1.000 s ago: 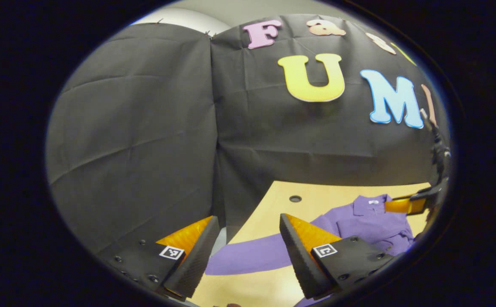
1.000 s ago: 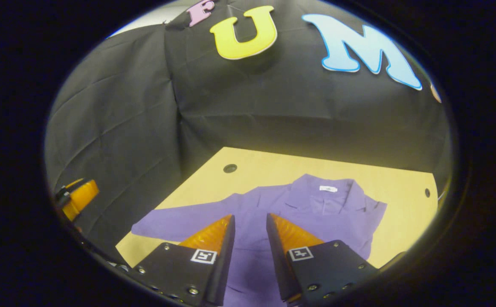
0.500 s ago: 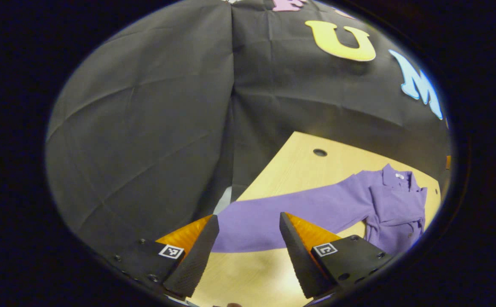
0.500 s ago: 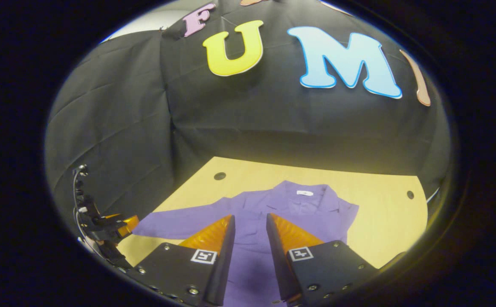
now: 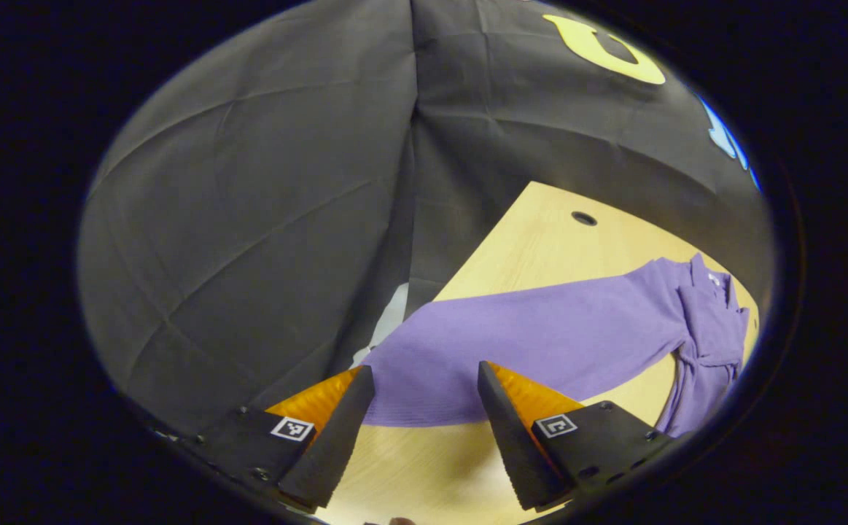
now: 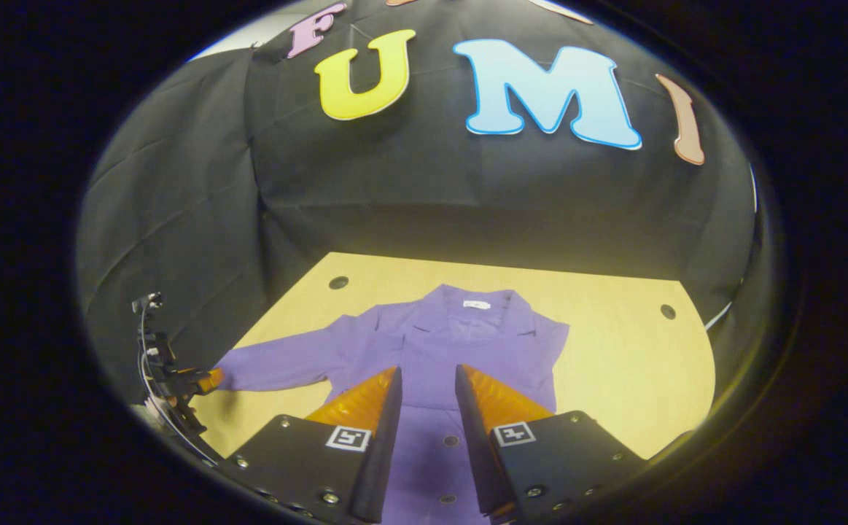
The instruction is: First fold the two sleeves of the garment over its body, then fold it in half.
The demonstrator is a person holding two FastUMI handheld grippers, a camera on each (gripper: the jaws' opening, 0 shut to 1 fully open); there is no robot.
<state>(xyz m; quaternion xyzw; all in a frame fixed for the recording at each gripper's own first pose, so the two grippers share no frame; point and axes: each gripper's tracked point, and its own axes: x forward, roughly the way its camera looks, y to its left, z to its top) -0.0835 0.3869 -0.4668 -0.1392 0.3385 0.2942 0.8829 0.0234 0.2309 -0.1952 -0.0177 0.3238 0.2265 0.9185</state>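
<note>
Compared with the frame a second earlier, your left gripper (image 5: 424, 423) had advanced toward the sleeve (image 5: 533, 343): the sleeve then filled the centre and lower centre of the left gripper view, its cuff end between the two open fingers, which stood wide apart with nothing clamped. In the right gripper view the purple garment (image 6: 460, 343) had shifted leftward and slightly up in the frame. Your right gripper (image 6: 424, 415) was over the buttoned front at lower centre, its fingers set at a narrow gap and gripping nothing.

The garment lay flat, collar up-frame, on the wooden table (image 6: 628, 364). One sleeve extended toward the lower left of the frame, where your left gripper (image 6: 197, 379) was at the cuff.
</note>
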